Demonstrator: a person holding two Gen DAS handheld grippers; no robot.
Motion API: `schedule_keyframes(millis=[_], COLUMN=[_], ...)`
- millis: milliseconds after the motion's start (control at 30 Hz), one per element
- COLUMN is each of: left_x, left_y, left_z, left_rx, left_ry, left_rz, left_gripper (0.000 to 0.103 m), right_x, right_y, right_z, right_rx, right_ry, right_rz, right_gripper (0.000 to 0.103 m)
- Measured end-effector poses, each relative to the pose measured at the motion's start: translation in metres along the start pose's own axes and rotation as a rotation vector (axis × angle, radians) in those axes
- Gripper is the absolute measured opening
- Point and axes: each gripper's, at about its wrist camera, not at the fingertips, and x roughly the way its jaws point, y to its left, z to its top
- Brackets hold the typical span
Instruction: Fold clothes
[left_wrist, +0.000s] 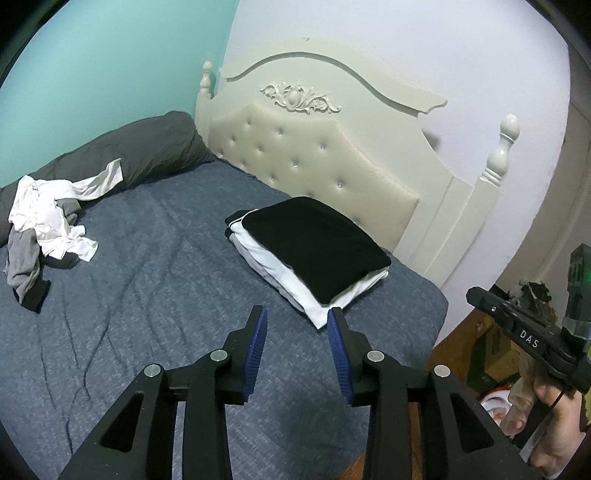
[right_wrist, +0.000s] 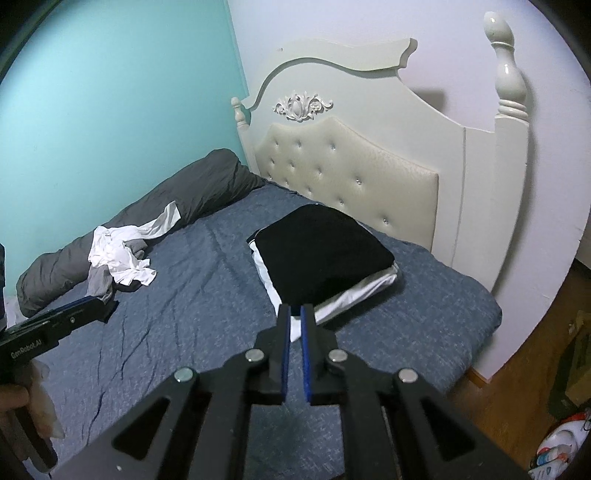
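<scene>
Left gripper: the left gripper (left_wrist: 296, 314) hangs above the blue bedspread (left_wrist: 147, 295) with its blue-padded jaws parted and nothing between them.
Right gripper: the right gripper (right_wrist: 294, 310) has its jaws nearly closed, only a thin slit between the pads, and grips nothing; in the left wrist view its body shows at the right edge, held by a hand (left_wrist: 554, 417).
Folded stack: a folded stack (left_wrist: 314, 247) of clothes, a black garment on top of white ones, lies on the bedspread near the headboard (left_wrist: 332, 158). It sits just ahead of both grippers; in the left wrist view its near white corner lies between the two fingertips, but below and beyond them, not touched. In the right wrist view the near edge of the stack lies right behind the fingertips, again with no contact visible.
Unfolded pile: a loose heap of white and grey clothes (left_wrist: 48, 218) lies crumpled at the far left of the bed, well apart from both grippers and from the folded stack, against a rolled grey duvet (left_wrist: 147, 147).
Surroundings: teal wall (left_wrist: 92, 66) on the left, pale wall behind the headboard, wooden floor (right_wrist: 517, 387) on the right.
</scene>
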Motion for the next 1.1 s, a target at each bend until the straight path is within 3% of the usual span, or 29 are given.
schedule_keyframes(millis=[833,1100], left_x=[-0.045,-0.057], left_y=[-0.007,-0.006], left_z=[-0.035,-0.039], left_rx=[0.036,0.040], left_ry=[-0.008,-0.015], left_rz=[0.006,0.016], left_gripper=[0.050,0.058], right_x=[-0.055,-0.061], right_y=[0.021,0.022], right_z=[-0.037,-0.047], right_rx=[0.013,0.015], right_ry=[-0.037,-0.022], right_rz=[0.001,-0.007], right_gripper=[0.029,0.032])
